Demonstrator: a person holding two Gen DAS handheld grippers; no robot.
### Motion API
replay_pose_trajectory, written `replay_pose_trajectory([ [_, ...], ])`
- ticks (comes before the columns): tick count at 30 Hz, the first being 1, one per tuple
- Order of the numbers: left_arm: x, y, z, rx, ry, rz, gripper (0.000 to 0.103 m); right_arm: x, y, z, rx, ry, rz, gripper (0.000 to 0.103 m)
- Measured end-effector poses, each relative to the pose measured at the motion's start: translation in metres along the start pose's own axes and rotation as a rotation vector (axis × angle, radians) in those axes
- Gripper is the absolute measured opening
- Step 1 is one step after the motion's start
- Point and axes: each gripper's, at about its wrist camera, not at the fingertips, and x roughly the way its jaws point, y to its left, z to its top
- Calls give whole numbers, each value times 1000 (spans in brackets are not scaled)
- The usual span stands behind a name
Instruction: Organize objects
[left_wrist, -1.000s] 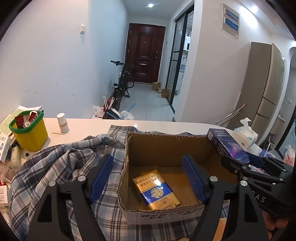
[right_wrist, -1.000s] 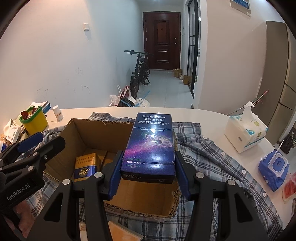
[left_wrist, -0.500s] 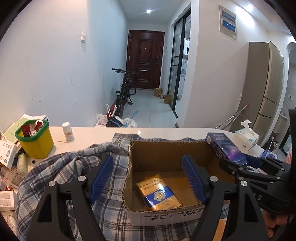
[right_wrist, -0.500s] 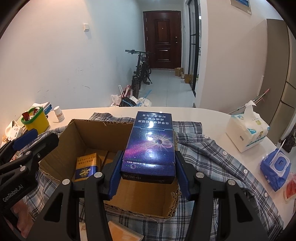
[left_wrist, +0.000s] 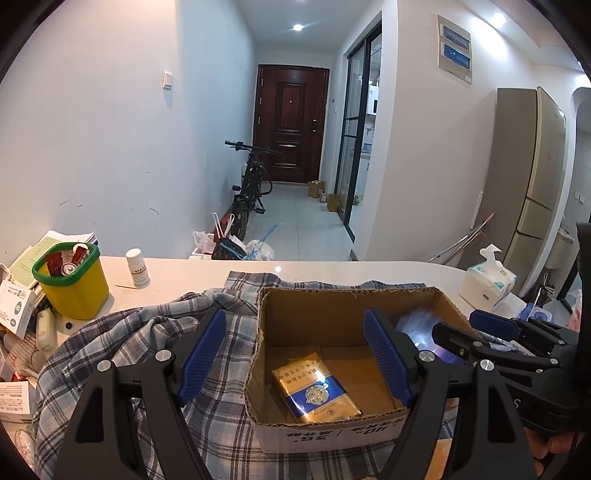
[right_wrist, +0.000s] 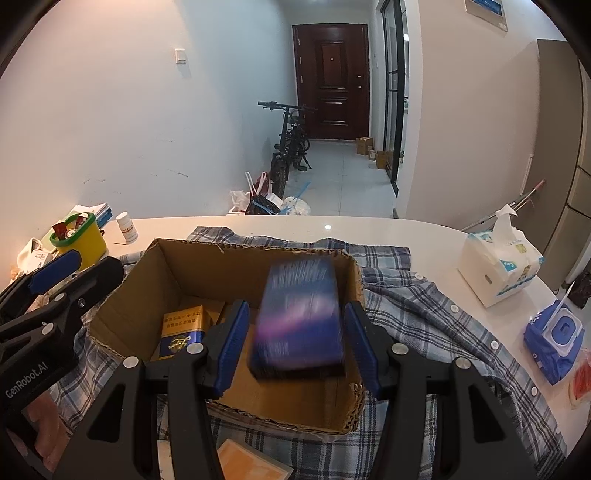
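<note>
An open cardboard box (right_wrist: 258, 260) (left_wrist: 351, 306) sits on a plaid shirt (right_wrist: 424, 310). A gold and blue carton (left_wrist: 316, 387) (right_wrist: 181, 330) lies flat inside it. A dark blue carton (right_wrist: 299, 317), blurred by motion, is between my right gripper's (right_wrist: 295, 343) opened fingers, above the box's right half and apart from both pads. In the left wrist view it is a blur (left_wrist: 417, 325) at the box's right wall. My left gripper (left_wrist: 295, 354) is open and empty, just before the box's front left corner.
A yellow tub (left_wrist: 72, 284) and a white pill bottle (left_wrist: 137, 267) stand at the left. A tissue pack (right_wrist: 498, 258) and a blue wipes pack (right_wrist: 554, 339) lie at the right. An orange item (right_wrist: 251, 461) lies before the box.
My right gripper has opened and let go of the dark blue carton, which is dropping into the box. The left gripper has drawn back a little.
</note>
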Motion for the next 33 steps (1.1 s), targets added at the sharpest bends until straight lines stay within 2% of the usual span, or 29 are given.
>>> replay_pose_trajectory([
  [9,-5,7,6,-34,-6,-12,79,-9,-3,4,15,-24,13,57],
  [16,-37,13,23,-57,-93,-28,79,-38,-5,15,9,-117,-5,57],
  [20,-60,6,29,-24,-168,-13,79,-58,-4,21,-6,-179,-17,57],
  [27,-110,-4,41,4,-270,-55,79,-99,0,28,-18,-272,22,57],
  [33,-140,-7,50,5,-304,-58,85,-137,5,31,-37,-369,30,57],
])
